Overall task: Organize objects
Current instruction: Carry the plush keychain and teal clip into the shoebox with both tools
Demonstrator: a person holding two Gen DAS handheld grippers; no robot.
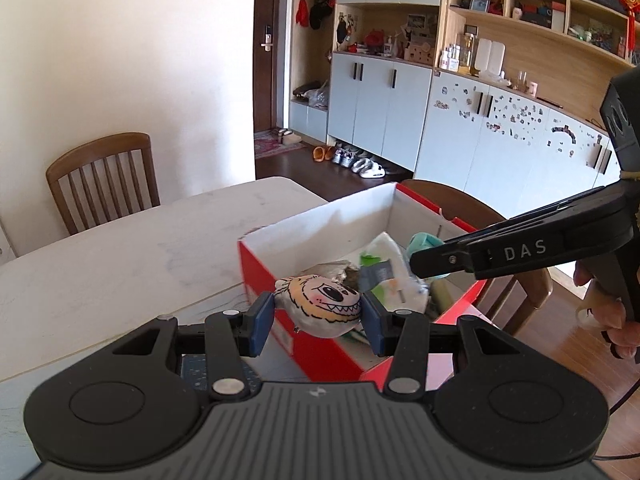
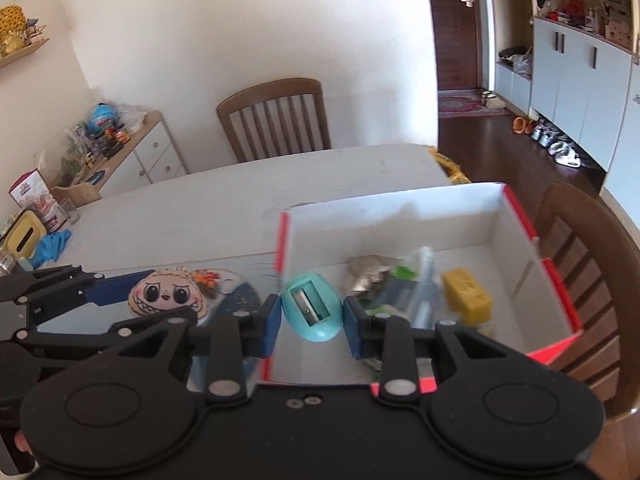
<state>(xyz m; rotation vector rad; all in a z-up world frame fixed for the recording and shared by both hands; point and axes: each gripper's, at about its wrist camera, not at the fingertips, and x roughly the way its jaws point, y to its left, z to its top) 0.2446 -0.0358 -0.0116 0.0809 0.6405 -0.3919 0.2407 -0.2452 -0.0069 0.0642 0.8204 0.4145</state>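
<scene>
My left gripper [image 1: 318, 312] clenches the grinning plush face [image 1: 320, 305]; my right gripper [image 2: 312, 316] pinches the slick teal egg-shaped sharpener [image 2: 312, 307], which could squirt out short of the red cardboard box [image 2: 516, 236].

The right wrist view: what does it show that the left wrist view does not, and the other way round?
Only the right wrist view shows the yellow block inside the box and the blade slot of the turquoise egg-shaped sharpener held by the right gripper. Only the left wrist view shows the shoes under the cabinets. Both show the red cardboard box, the round plush monster face in the left gripper, and the white table.
</scene>
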